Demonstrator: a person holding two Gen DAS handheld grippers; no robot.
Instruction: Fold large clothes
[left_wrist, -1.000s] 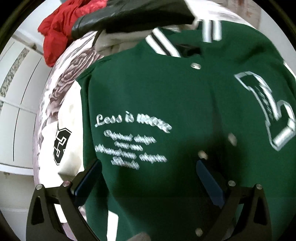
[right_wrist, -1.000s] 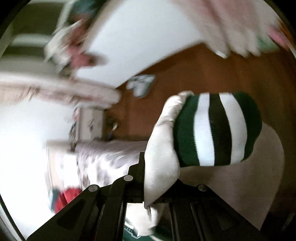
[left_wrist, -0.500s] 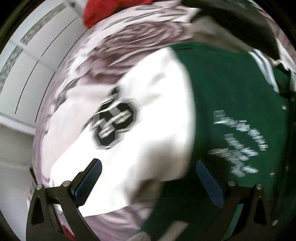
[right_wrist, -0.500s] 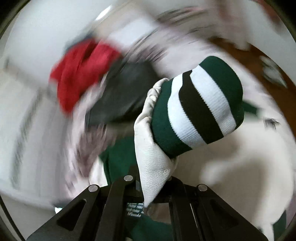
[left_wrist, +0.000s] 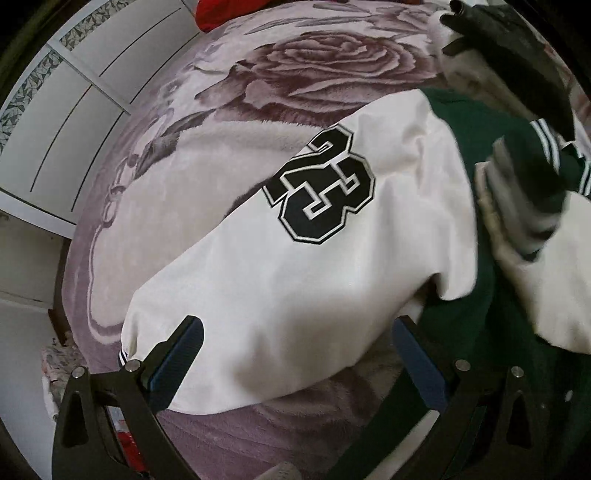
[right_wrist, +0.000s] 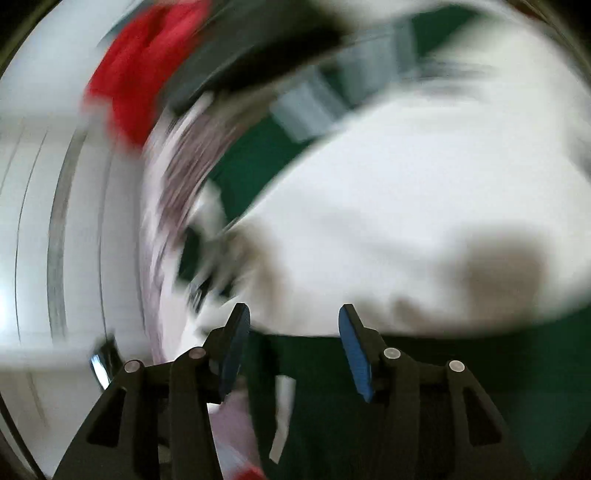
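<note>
Lying on a bed blanket (left_wrist: 295, 74) printed with mauve roses, the jacket (left_wrist: 461, 122) has a green body and white sleeves. Left wrist view, sharp: left sleeve (left_wrist: 295, 280) spread flat across the blanket, black "23" patch (left_wrist: 321, 188) on it, striped cuff (left_wrist: 123, 356) at its near-left end. Left gripper (left_wrist: 295, 358) hangs above this sleeve, jaws wide apart, nothing between them. At right, blurred, the other sleeve's striped cuff (left_wrist: 528, 192) sits over the green body. Red garment (left_wrist: 221, 13) at far edge; white cabinet (left_wrist: 66, 122) to the left.

Right wrist view, heavily smeared: only white sleeve (right_wrist: 424, 206), green cloth and red garment (right_wrist: 140, 74) can be made out. Right gripper (right_wrist: 291, 347) jaws are opening, released, no cloth between the pads.
</note>
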